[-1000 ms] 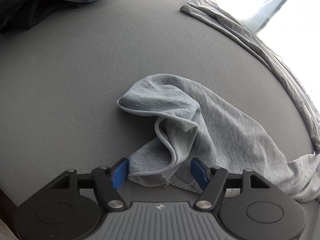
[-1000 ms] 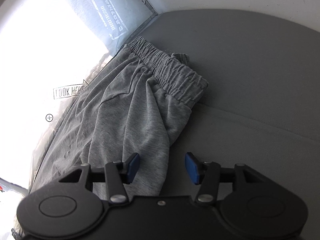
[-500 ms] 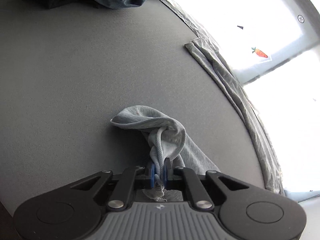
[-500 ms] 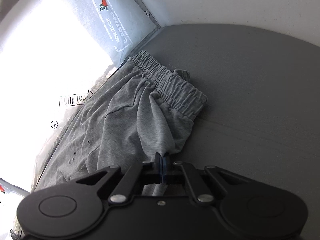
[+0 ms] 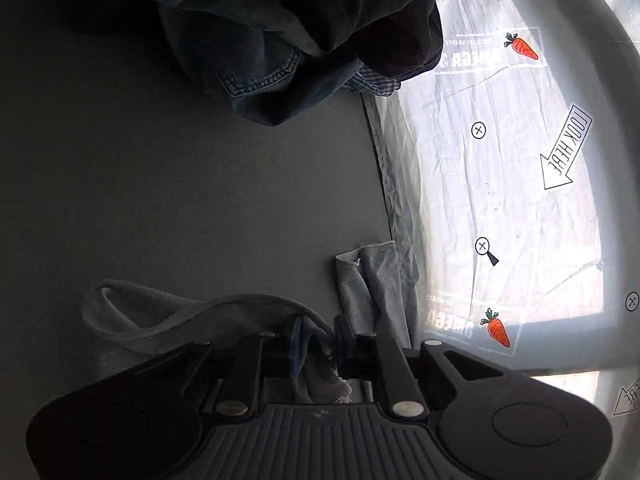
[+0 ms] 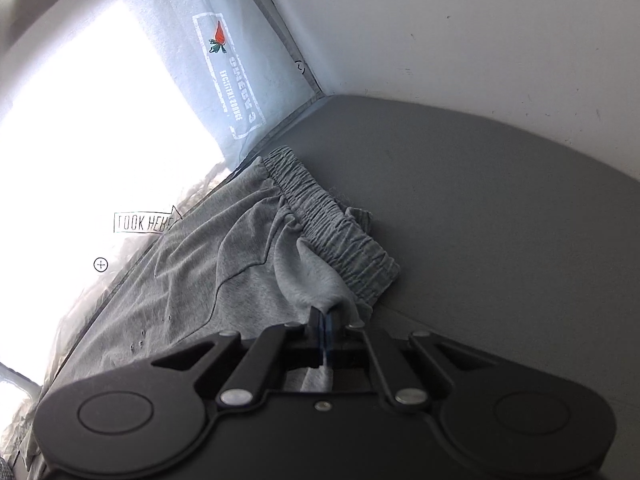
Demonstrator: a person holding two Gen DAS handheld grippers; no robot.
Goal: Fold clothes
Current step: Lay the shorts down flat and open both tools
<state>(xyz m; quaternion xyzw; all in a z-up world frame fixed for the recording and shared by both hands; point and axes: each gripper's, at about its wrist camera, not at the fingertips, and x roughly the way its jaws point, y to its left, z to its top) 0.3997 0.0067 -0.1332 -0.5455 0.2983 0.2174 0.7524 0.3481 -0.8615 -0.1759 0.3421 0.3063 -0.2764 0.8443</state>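
Grey sweatpants (image 6: 224, 280) lie on a grey padded surface (image 6: 500, 200), with the elastic waistband (image 6: 332, 220) toward the wall. My right gripper (image 6: 325, 316) is shut on a pinch of fabric just below the waistband and pulls it into a small peak. In the left wrist view a bunched leg end of the sweatpants (image 5: 180, 316) fills the gap of my left gripper (image 5: 320, 336). Its jaws are opening slightly, but the pads still press on the cloth. The hem loops out to the left. Another leg end (image 5: 372, 280) lies just ahead by the window.
A pile of dark clothes and jeans (image 5: 280, 40) sits at the far end of the grey surface (image 5: 200, 180). A bright window covered by a plastic sheet with carrot stickers (image 5: 500, 160) runs along one side. A white wall (image 6: 480, 40) borders the other end.
Both grippers went from open to closed on the sweatpants. The left one then lifted the leg end, rolled and swung toward the window. The right one rose a little with its pinch.
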